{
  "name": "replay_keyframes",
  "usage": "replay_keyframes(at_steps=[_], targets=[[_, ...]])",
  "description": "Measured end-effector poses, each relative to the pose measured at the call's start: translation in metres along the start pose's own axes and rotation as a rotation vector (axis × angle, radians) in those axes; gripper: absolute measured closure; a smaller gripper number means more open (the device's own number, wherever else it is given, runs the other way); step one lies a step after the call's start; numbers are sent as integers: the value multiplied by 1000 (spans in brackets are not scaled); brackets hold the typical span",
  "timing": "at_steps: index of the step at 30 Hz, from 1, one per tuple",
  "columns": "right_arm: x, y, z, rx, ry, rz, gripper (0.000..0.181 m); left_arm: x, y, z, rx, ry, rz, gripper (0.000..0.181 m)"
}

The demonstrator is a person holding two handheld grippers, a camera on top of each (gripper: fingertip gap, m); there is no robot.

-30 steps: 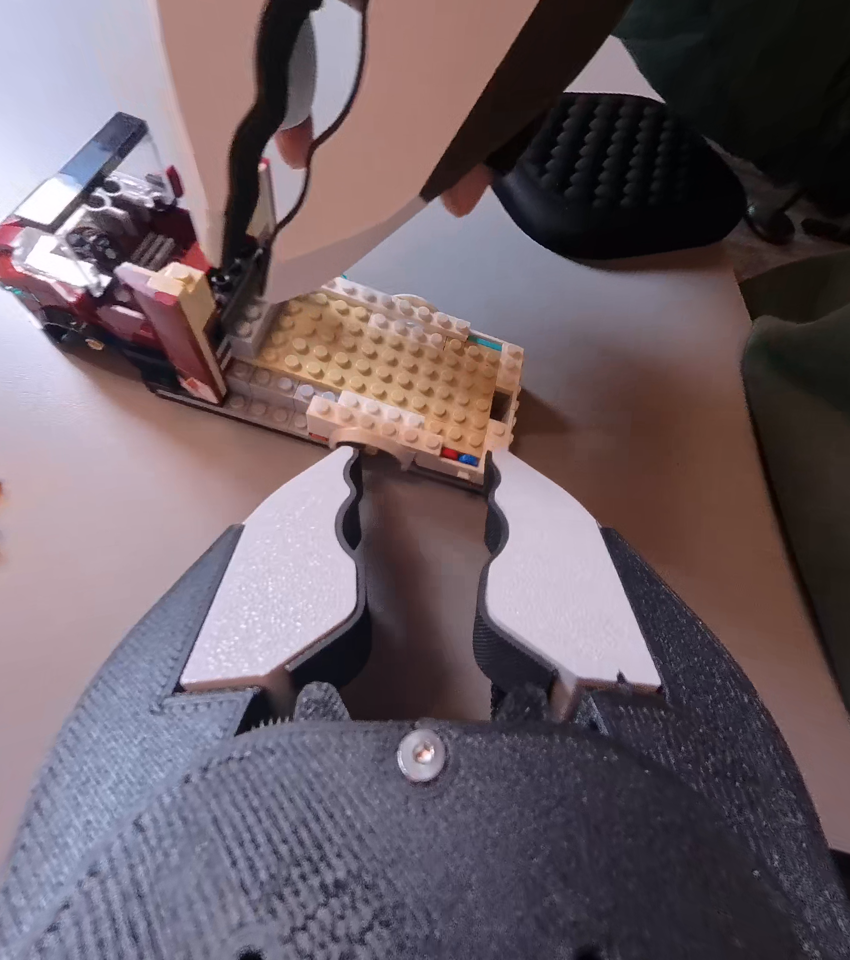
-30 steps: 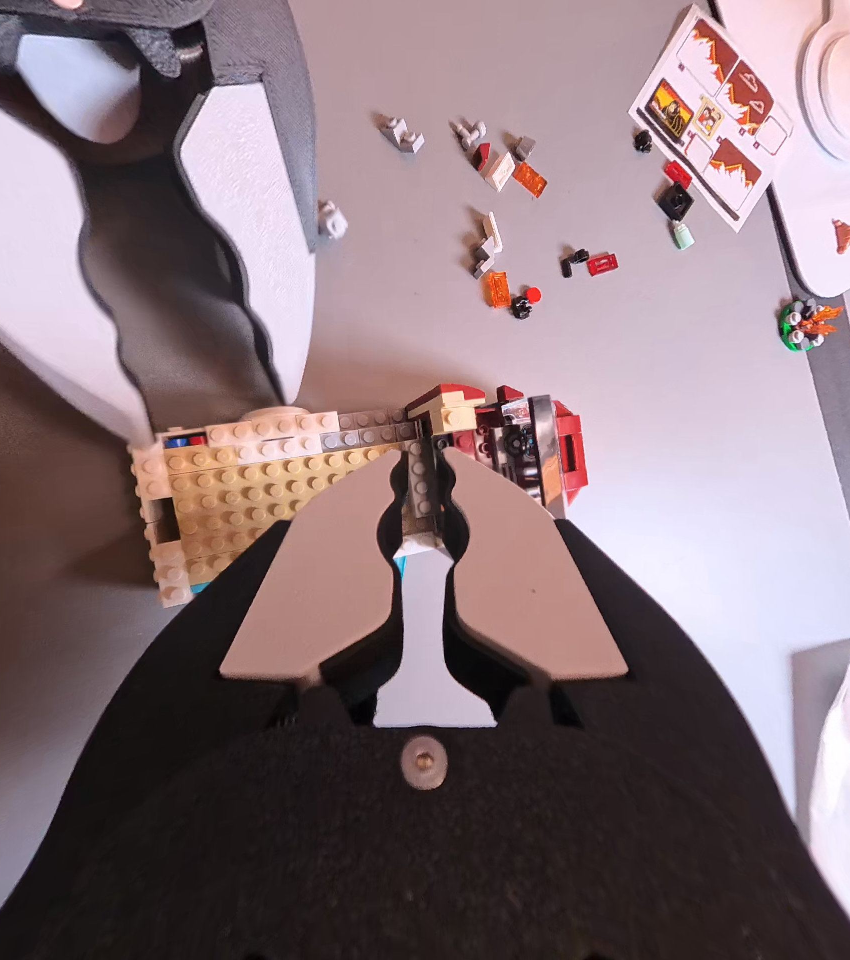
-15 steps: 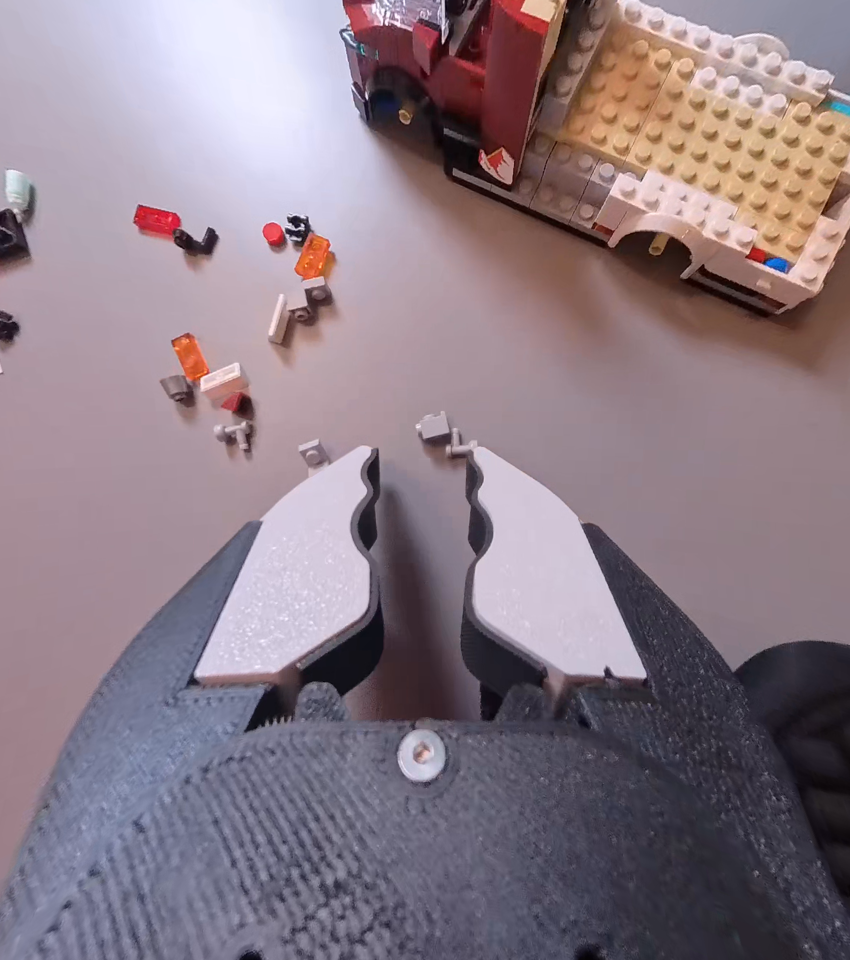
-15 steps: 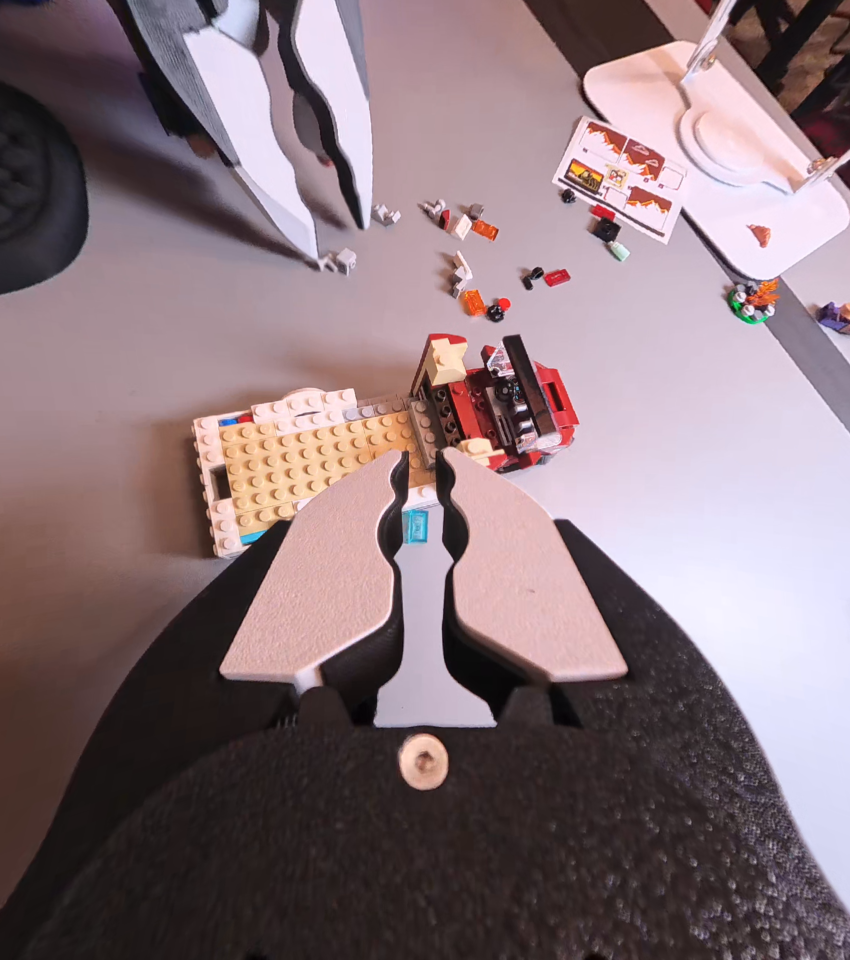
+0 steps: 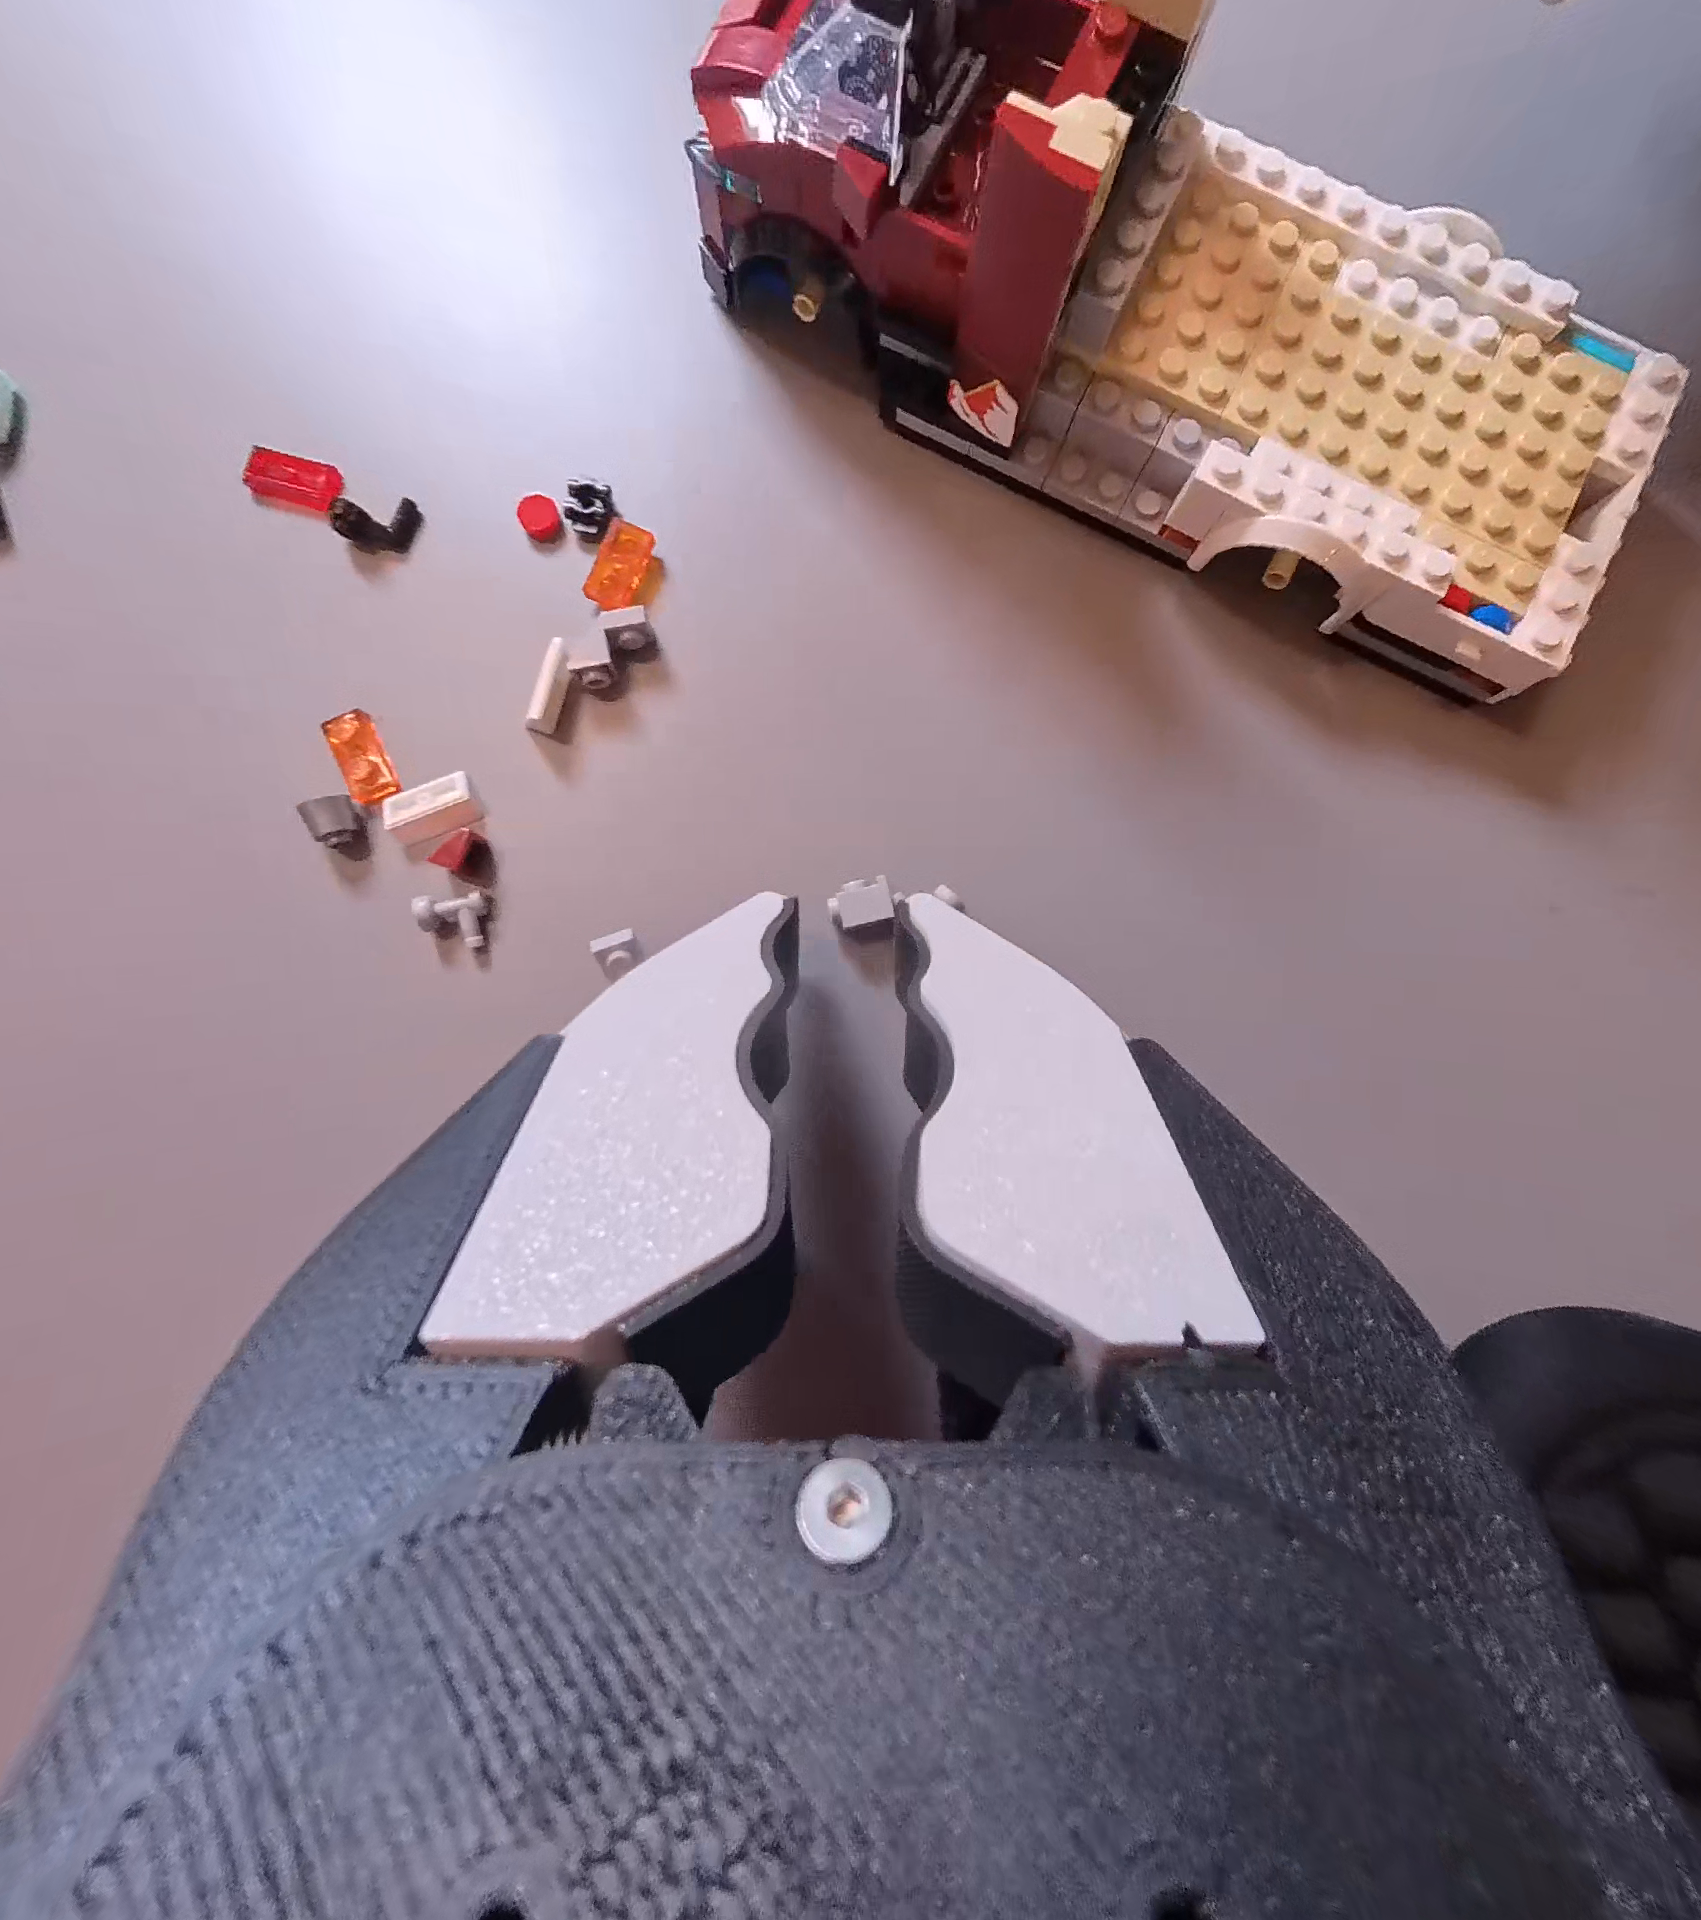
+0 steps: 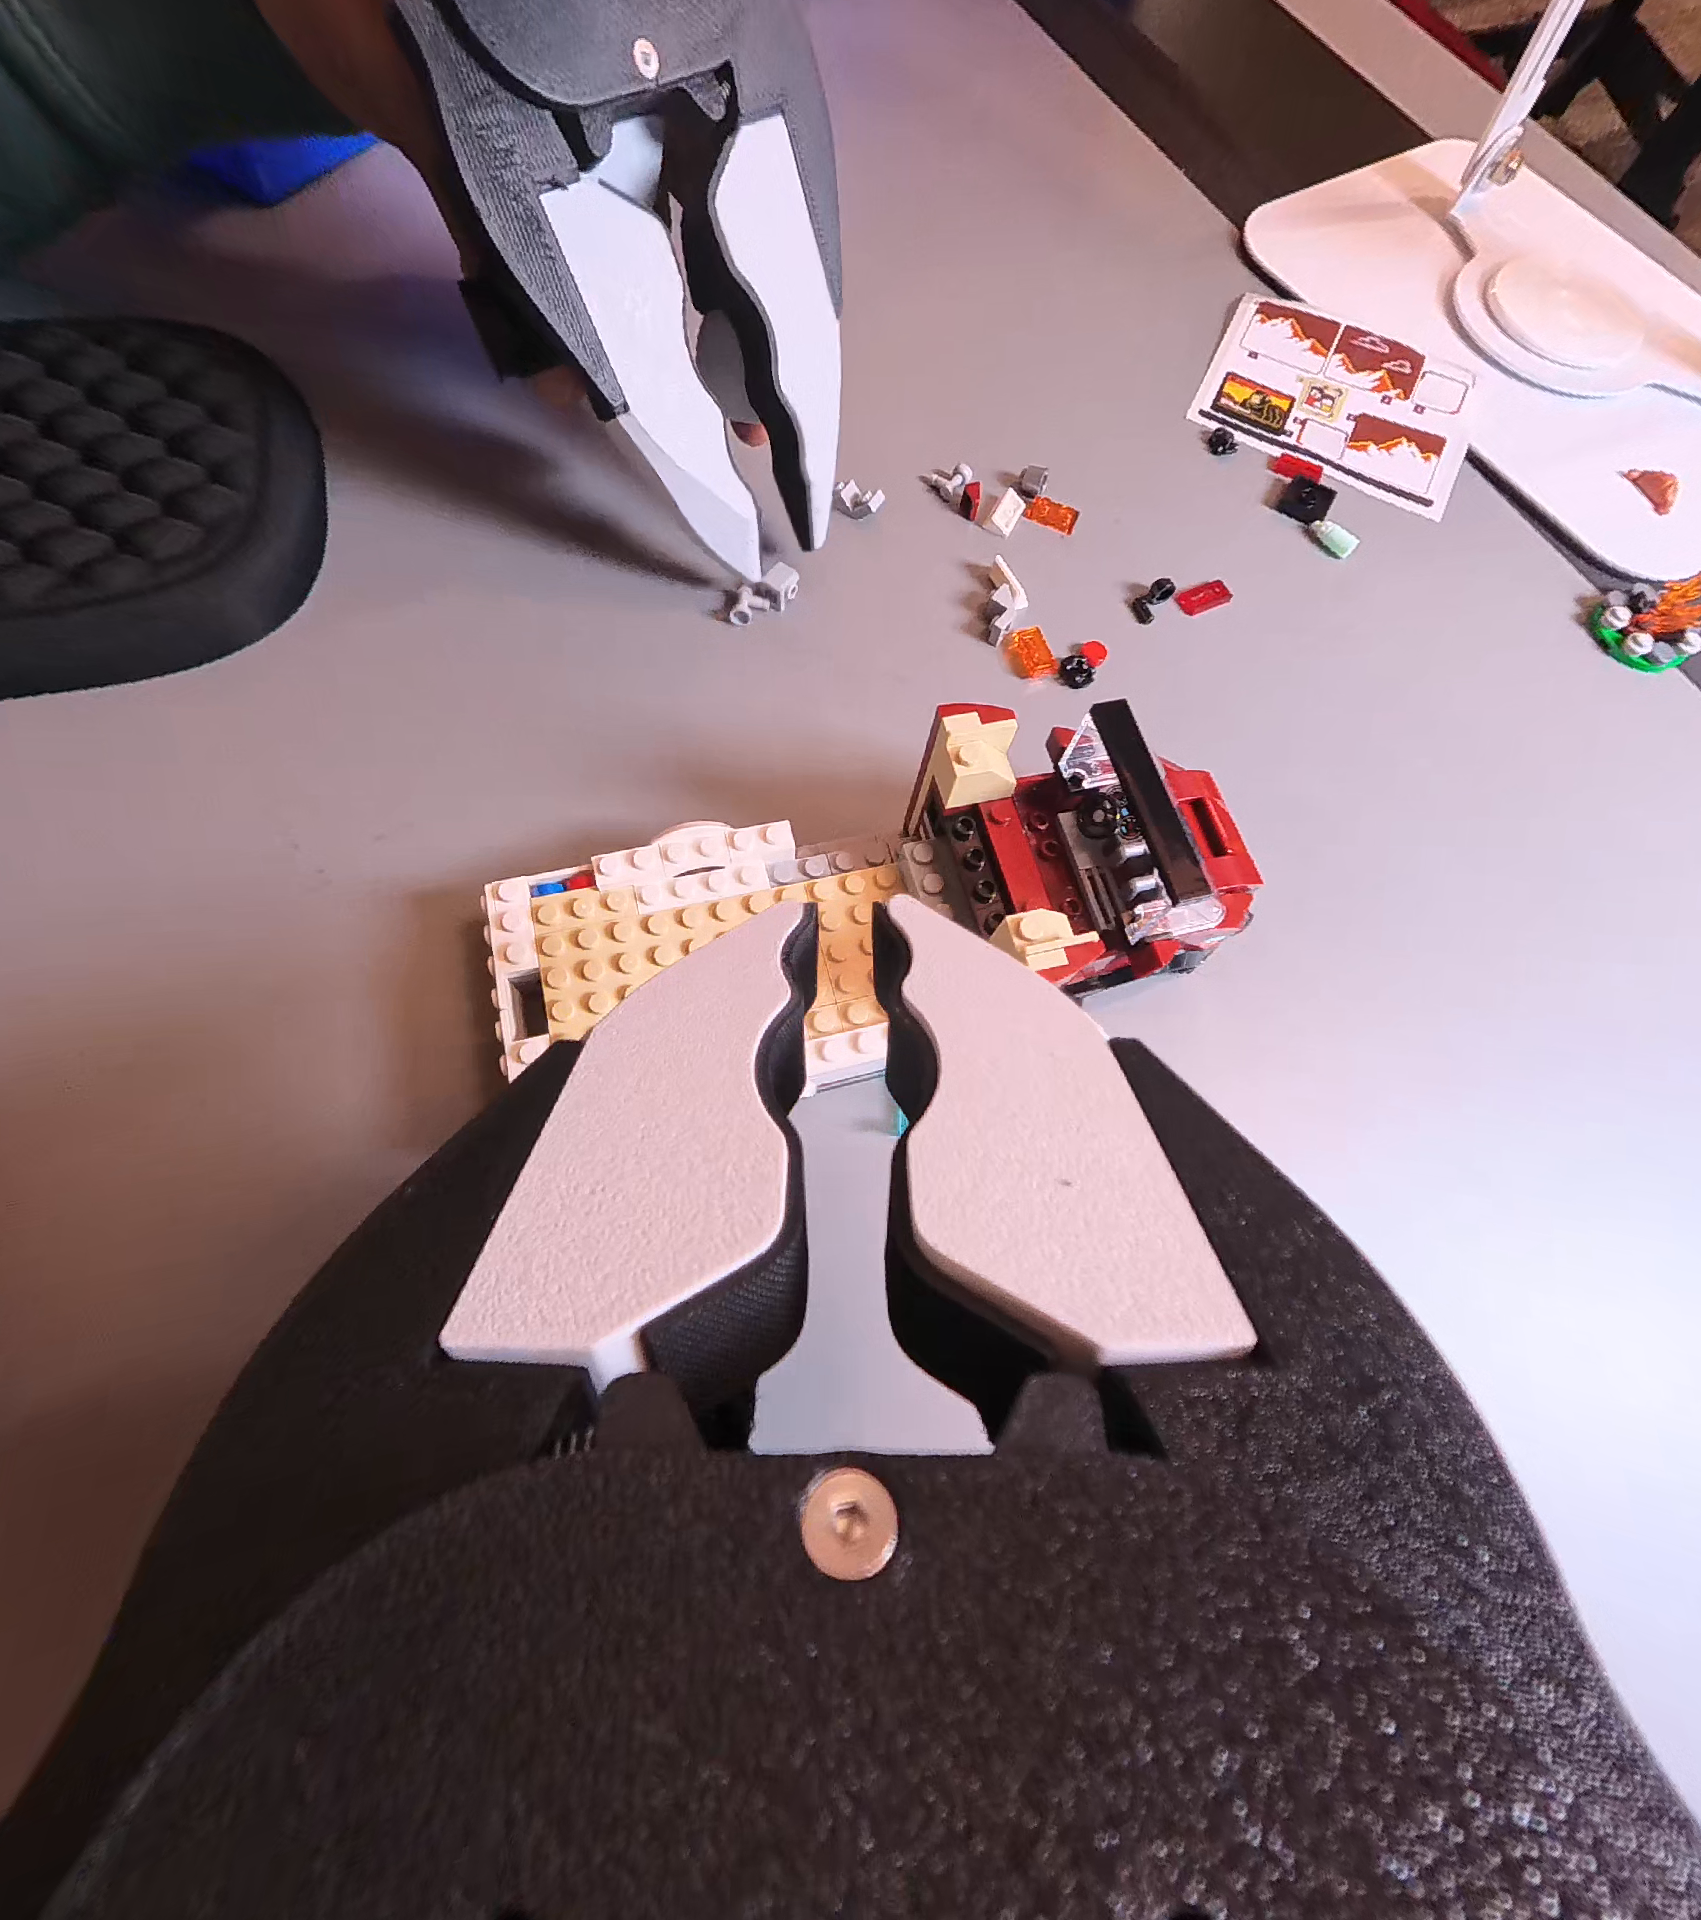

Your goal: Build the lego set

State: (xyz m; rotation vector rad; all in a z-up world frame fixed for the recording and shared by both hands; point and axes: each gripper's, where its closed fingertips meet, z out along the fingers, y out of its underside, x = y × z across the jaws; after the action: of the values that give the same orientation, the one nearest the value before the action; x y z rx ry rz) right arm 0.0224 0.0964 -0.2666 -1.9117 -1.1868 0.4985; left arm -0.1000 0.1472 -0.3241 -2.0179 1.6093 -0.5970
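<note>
The left gripper (image 5: 846, 914) points steeply down at the table (image 5: 202, 260), jaws narrowly parted and empty, a small grey piece (image 5: 861, 902) just off its tips. The right gripper (image 6: 844, 914) hovers over the lego truck (image 6: 867, 914) bed, jaws also a narrow gap apart (nothing between them). In the right wrist view, the truck lies lengthwise left to right, red cab at the right, well apart from the left gripper.
</note>
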Motion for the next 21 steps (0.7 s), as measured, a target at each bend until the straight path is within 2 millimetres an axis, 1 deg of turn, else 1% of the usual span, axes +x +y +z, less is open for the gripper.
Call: replay_keyframes(at_steps=[3, 4, 7, 9, 10, 12, 14, 16, 18, 21], targets=[[0, 2, 0, 1, -4, 4, 171, 2, 1, 5, -8, 15, -1, 166], [0, 2, 0, 2, -4, 5, 171, 2, -1, 5, -2, 13, -4, 169], [0, 1, 0, 12, -10, 15, 171, -2, -3, 6, 6, -7, 4, 169], [-2, 0, 0, 31, -22, 26, 171, -2, -11, 2, 51, -25, 21, 169], [-3, -2, 0, 45, -33, 35, 171, 1, -18, 0, 90, -26, 49, 169], [-6, -6, 1, 80, -65, 69, 171, 13, -40, -7, 209, -27, 149, 169], [-11, -12, 2, 126, -111, 122, 171, 32, -61, -14, 332, -30, 256, 169], [-14, -17, 2, 170, -156, 172, 170, 54, -79, -22, 446, -8, 321, 169], [-18, -22, 2, 208, -201, 199, 168, 72, -89, -26, 507, 28, 341, 169], [-32, -31, -1, 256, -300, 233, 164, 93, -98, -28, 565, 70, 367, 169]])
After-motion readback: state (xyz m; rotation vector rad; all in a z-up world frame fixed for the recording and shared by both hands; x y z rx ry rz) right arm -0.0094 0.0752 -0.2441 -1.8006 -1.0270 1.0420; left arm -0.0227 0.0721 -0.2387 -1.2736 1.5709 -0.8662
